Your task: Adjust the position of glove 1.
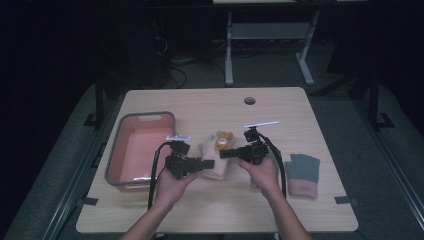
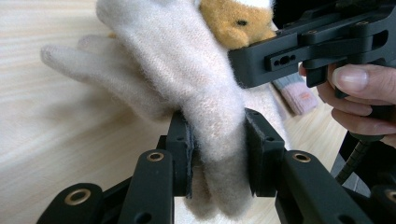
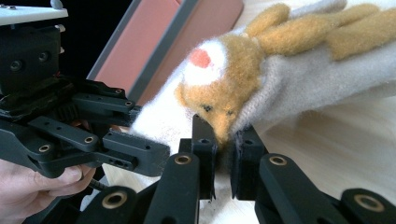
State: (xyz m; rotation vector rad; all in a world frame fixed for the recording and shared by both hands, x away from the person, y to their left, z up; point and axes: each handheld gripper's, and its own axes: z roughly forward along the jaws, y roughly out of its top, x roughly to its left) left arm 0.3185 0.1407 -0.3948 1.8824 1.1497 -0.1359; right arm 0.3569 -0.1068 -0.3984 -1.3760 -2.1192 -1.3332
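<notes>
A cream wool glove (image 1: pixel 216 156) with a small tan plush bear (image 3: pixel 224 88) sewn on lies on the table (image 1: pixel 210 210) between two handheld tongs. The left tongs (image 2: pixel 218 156) are clenched on its cuff end; the right tongs (image 3: pixel 223 154) pinch the bear's face. The glove looks light, soft and floppy, likely to sag and stretch, so gripping the knit cuff seems safer than the bear. A pink bin (image 1: pixel 120 170) sits beyond the left tongs, a grey glove (image 1: pixel 302 175) outside the right. The glove's underside is hidden.
</notes>
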